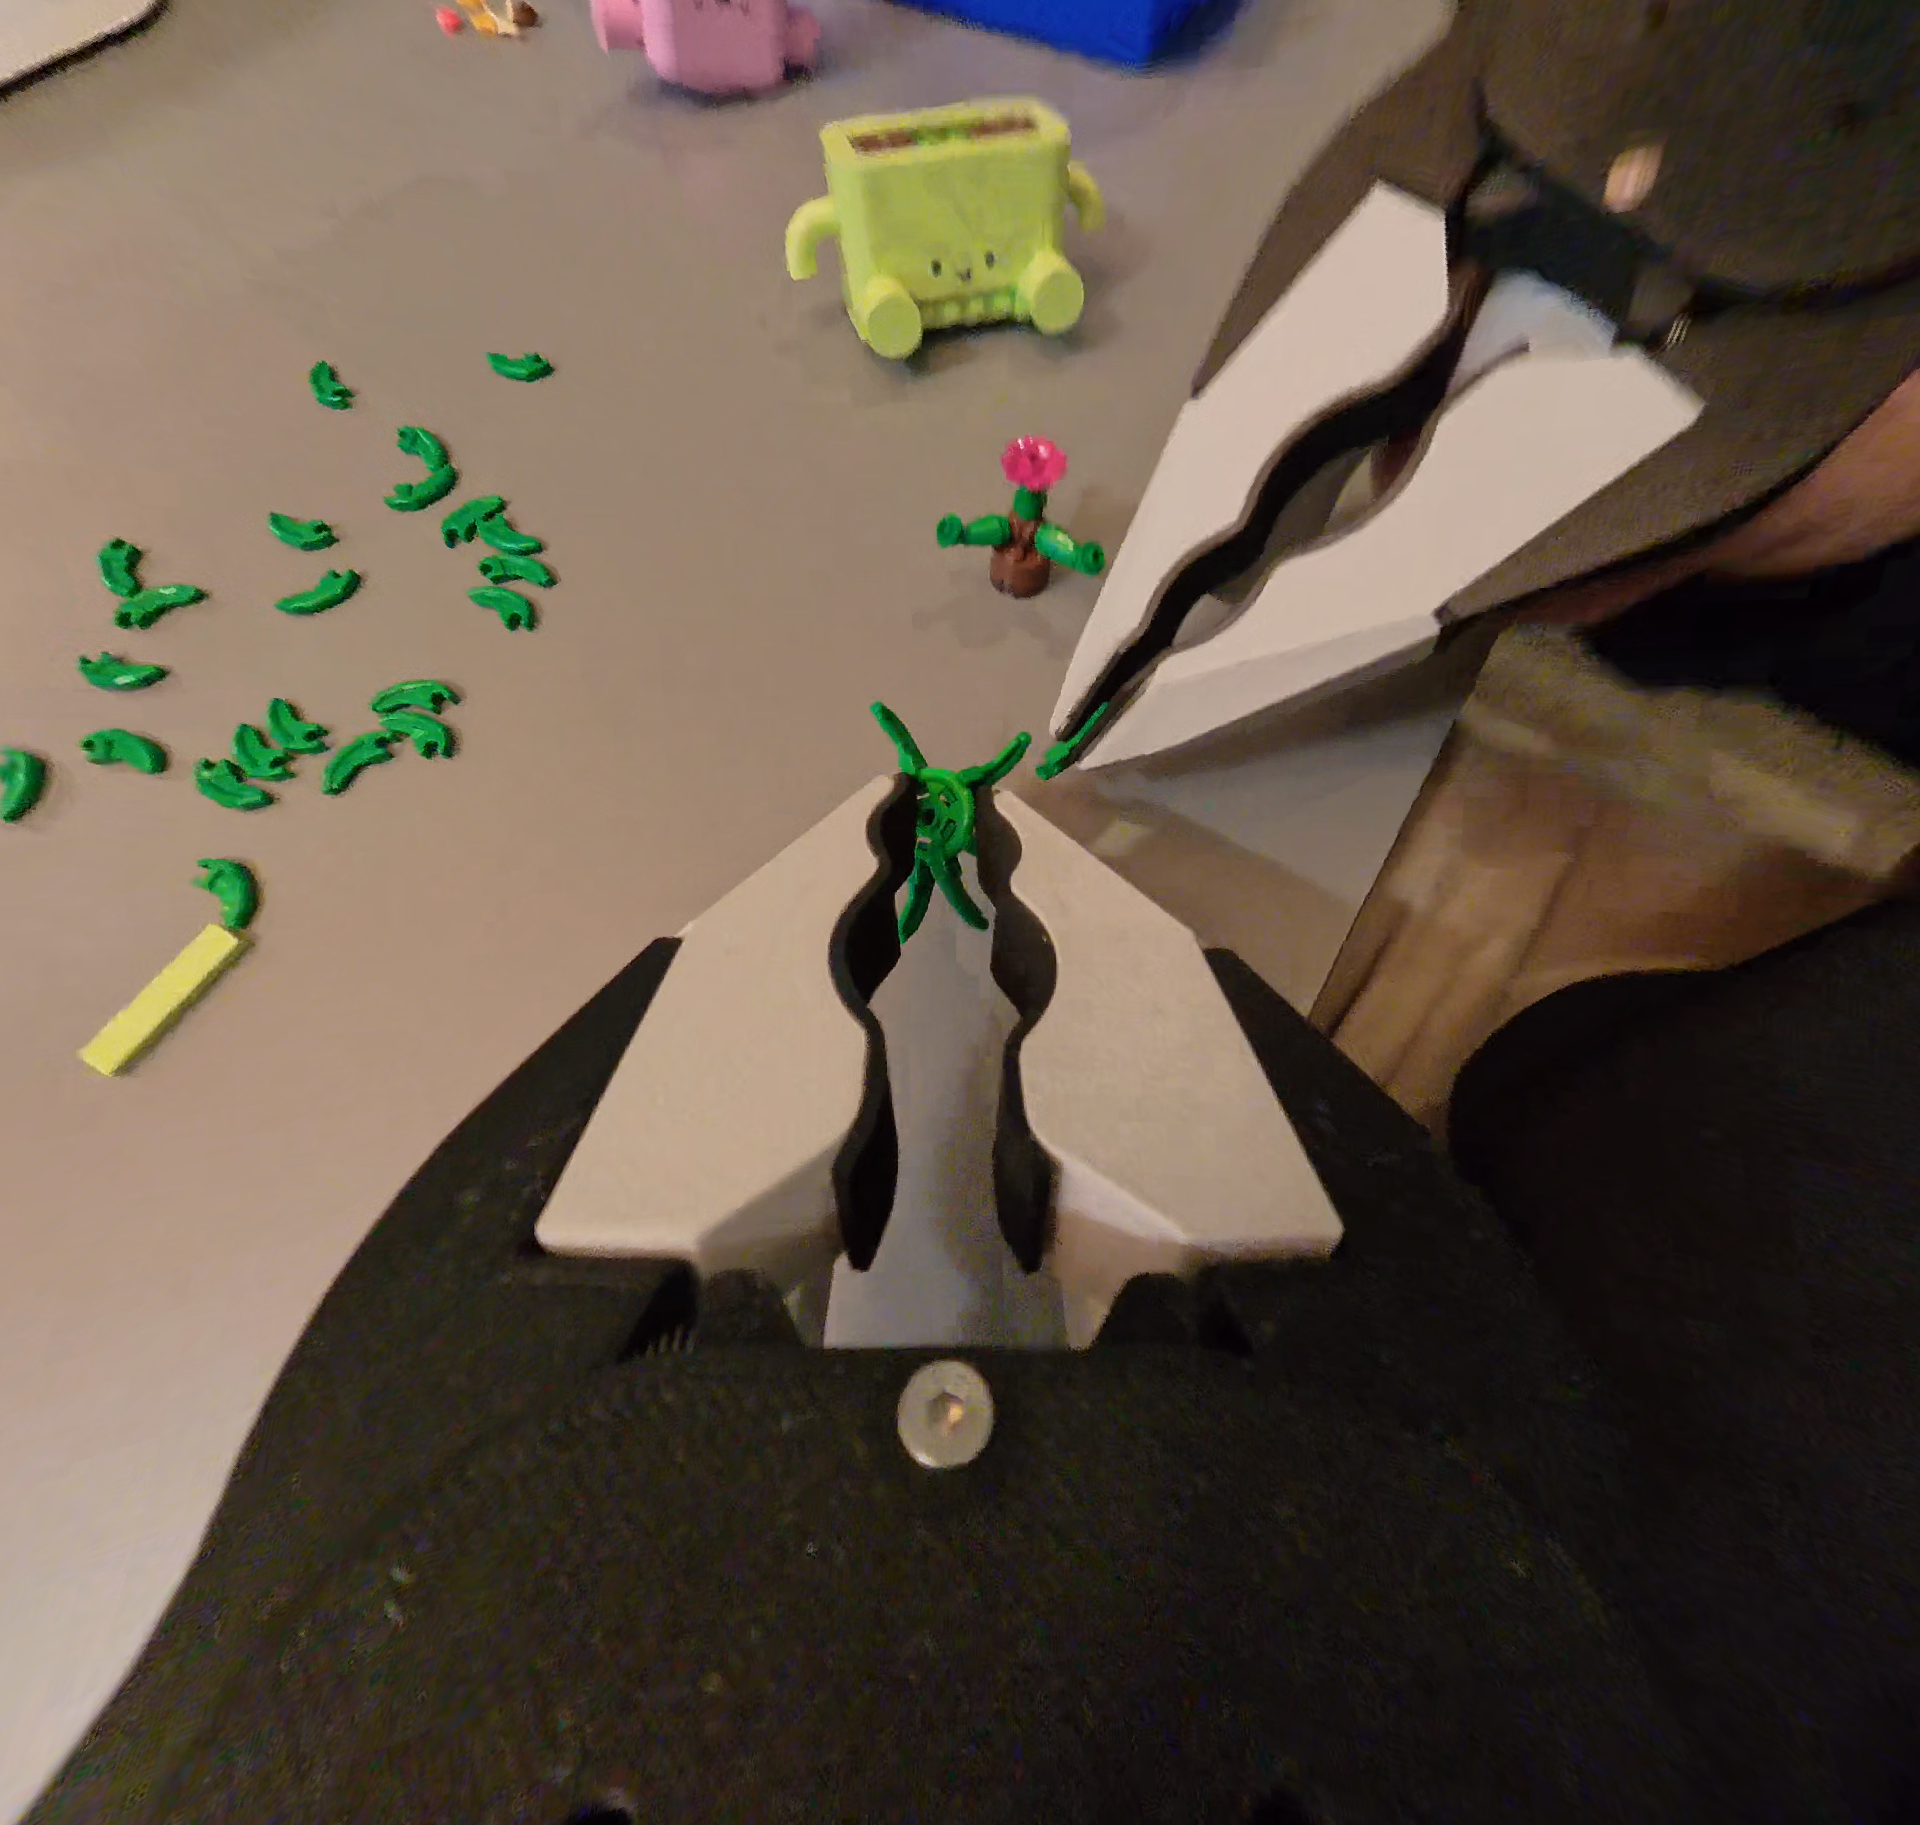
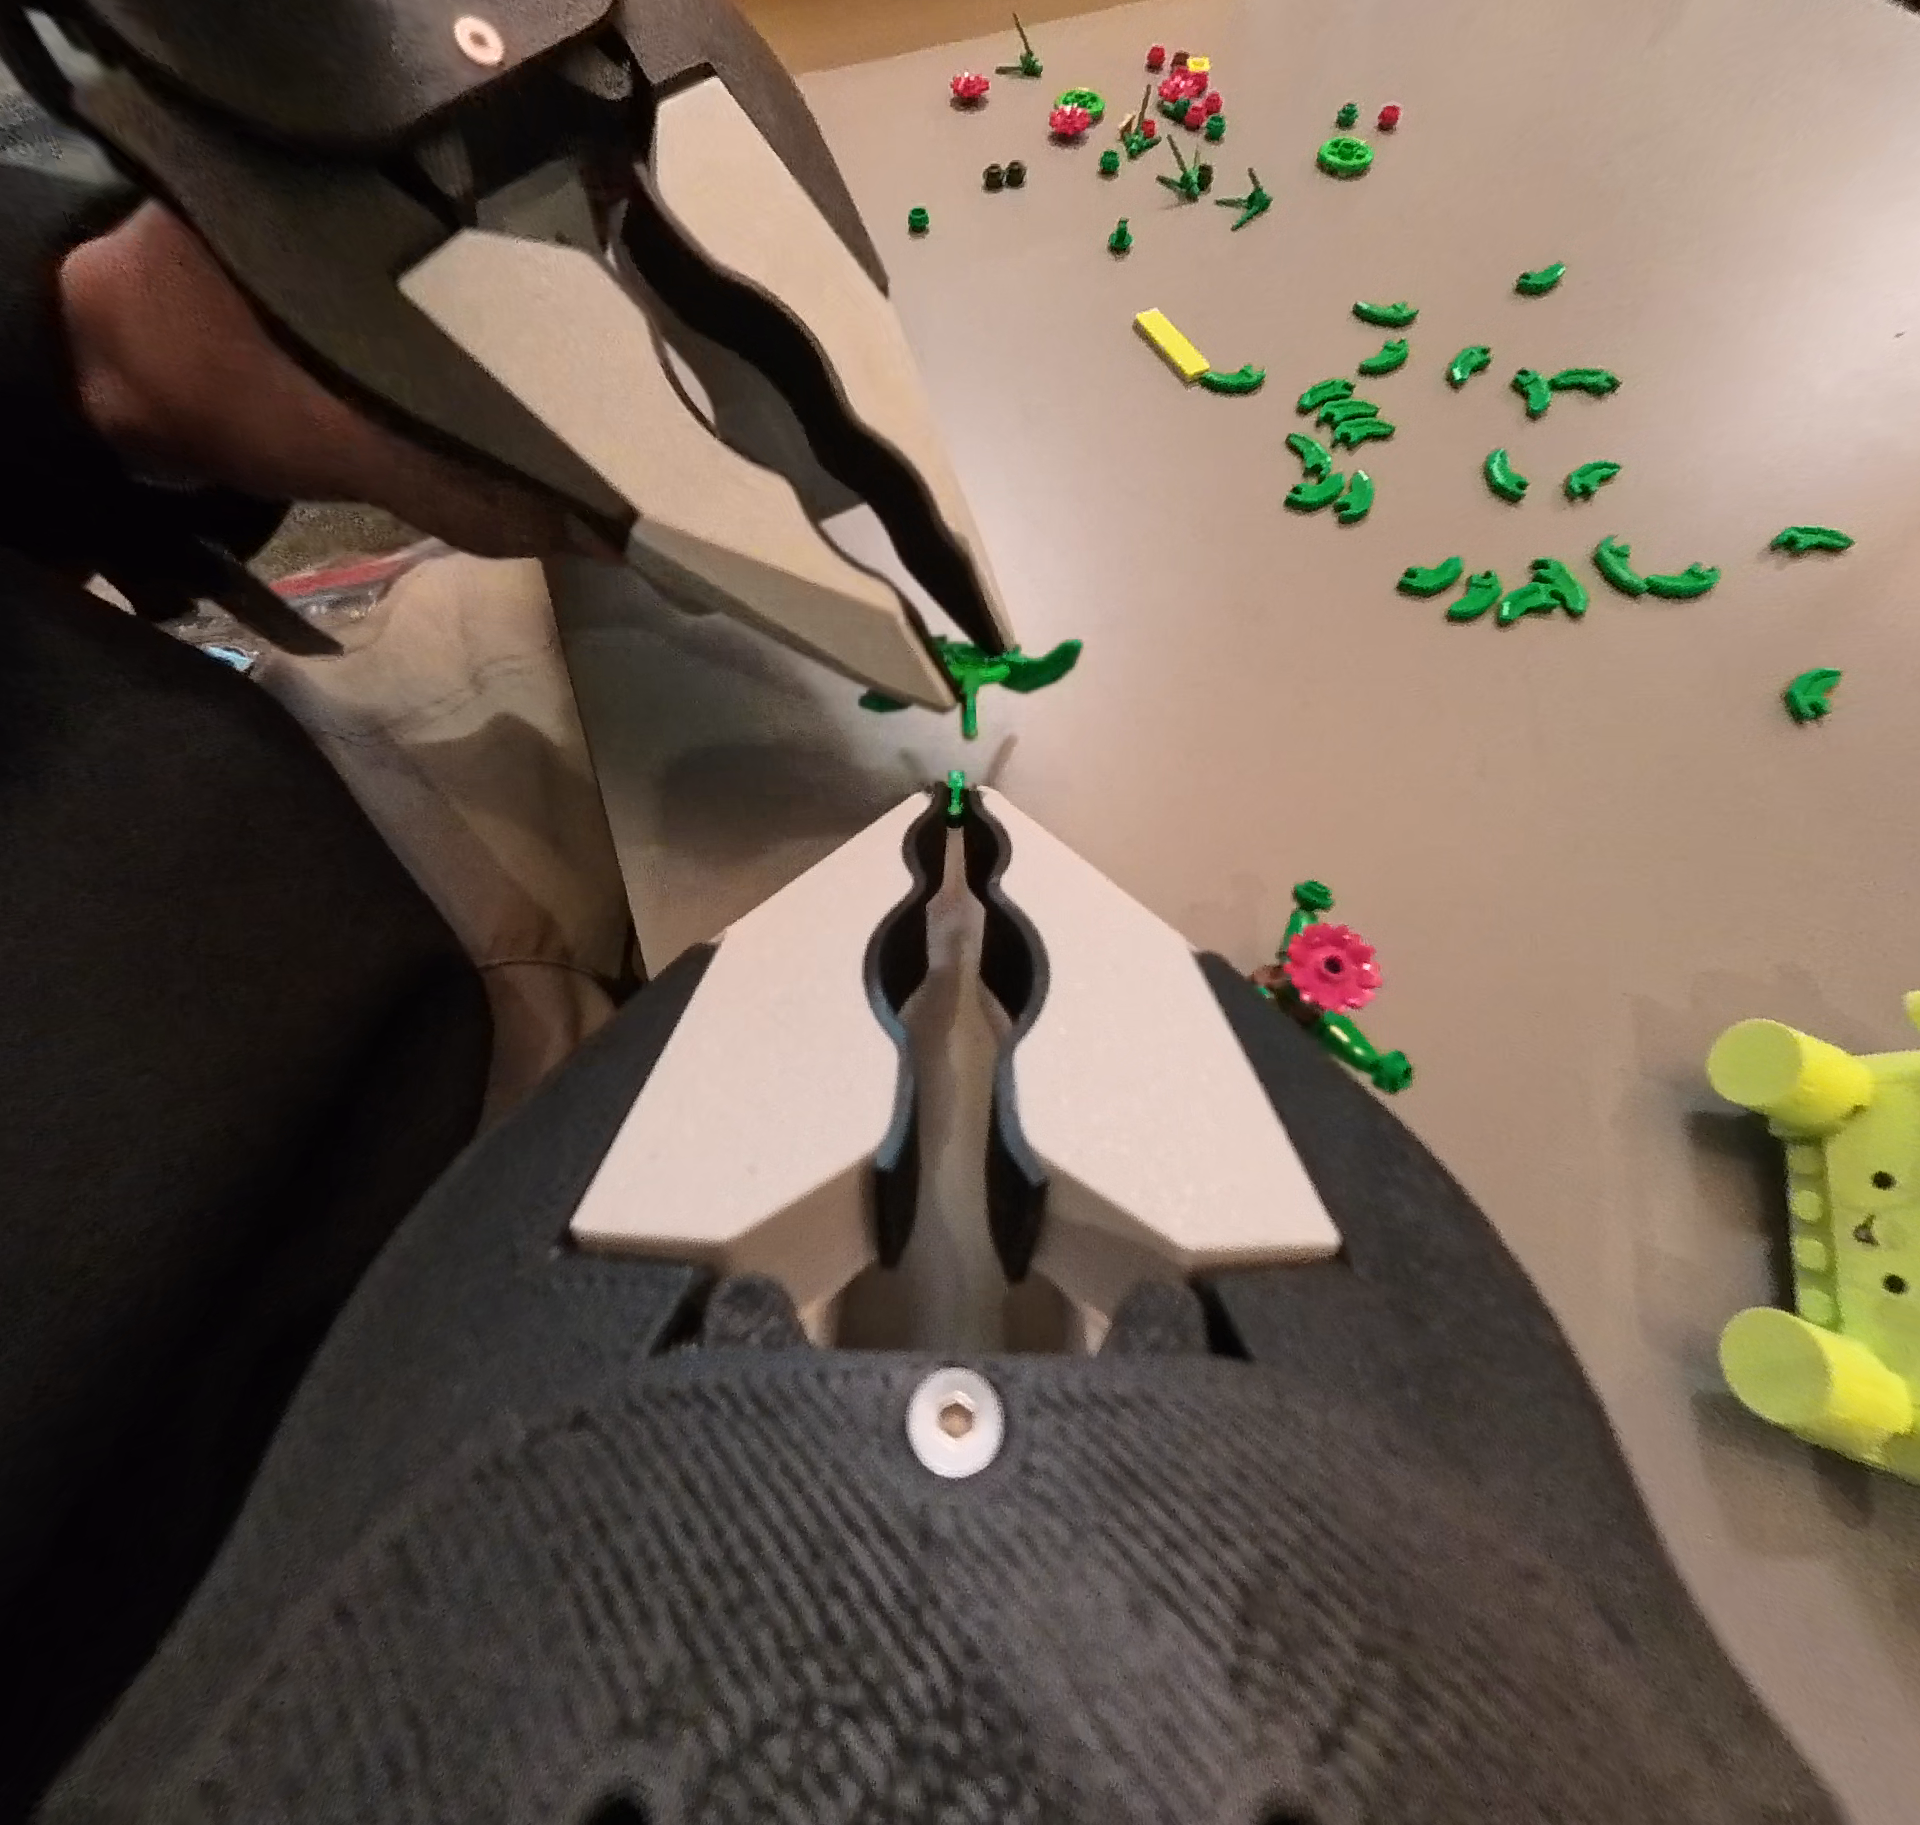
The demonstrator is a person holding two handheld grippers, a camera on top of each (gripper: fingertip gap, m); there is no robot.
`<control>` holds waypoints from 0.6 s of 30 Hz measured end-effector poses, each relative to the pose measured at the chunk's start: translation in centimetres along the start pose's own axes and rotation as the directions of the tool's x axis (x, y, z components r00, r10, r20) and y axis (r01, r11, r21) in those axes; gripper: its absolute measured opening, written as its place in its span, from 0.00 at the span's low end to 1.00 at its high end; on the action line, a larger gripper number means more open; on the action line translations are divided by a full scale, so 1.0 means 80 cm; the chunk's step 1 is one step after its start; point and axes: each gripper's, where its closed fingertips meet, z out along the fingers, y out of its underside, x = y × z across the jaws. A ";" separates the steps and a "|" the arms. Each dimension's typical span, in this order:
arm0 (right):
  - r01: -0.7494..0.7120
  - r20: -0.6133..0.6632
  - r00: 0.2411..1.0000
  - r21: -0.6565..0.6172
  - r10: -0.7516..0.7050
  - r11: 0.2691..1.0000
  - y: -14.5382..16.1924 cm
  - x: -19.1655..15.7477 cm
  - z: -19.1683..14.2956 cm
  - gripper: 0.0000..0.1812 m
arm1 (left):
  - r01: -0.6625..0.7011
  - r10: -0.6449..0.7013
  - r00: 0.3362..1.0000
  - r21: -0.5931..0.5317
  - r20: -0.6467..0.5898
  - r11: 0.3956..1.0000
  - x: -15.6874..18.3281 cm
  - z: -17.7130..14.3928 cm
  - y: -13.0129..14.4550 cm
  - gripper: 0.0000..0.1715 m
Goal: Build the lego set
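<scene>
Holding a green spoked stem ring (image 1: 940, 819) in the air near the table (image 1: 644, 549) edge, the left gripper (image 1: 940, 799) pinches it at the hub.
The right gripper (image 2: 954, 801), clenched on a small green leaf piece (image 2: 953, 796), sits just beside one thin spoke. Both parts look featherlight, rigid, slick and likely to bend or pop free, so grip the hub, not the spokes. Loose green leaves (image 1: 312, 591) lie scattered beyond, with a pink flower sprig (image 1: 1023, 518) and a lime pot figure (image 1: 940, 222) farther off.
</scene>
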 end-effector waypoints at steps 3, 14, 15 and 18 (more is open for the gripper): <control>-0.004 -0.011 1.000 0.058 0.004 0.998 -0.011 0.002 -0.006 0.01 | 0.282 -0.252 0.952 0.184 -0.172 0.942 -0.003 -0.022 -0.030 0.00; 0.052 -0.048 0.998 0.247 -0.041 0.968 -0.054 -0.010 -0.015 0.01 | 0.896 -0.565 0.368 0.118 -0.739 0.429 -0.014 -0.061 -0.055 0.00; 0.063 -0.059 0.997 0.270 -0.049 0.961 -0.059 -0.010 -0.019 0.01 | 0.902 -0.566 0.355 0.113 -0.744 0.417 -0.014 -0.061 -0.056 0.00; 0.084 -0.090 0.994 0.312 -0.059 0.946 -0.070 -0.011 -0.025 0.01 | 0.920 -0.563 0.306 0.086 -0.767 0.383 -0.009 -0.061 -0.060 0.00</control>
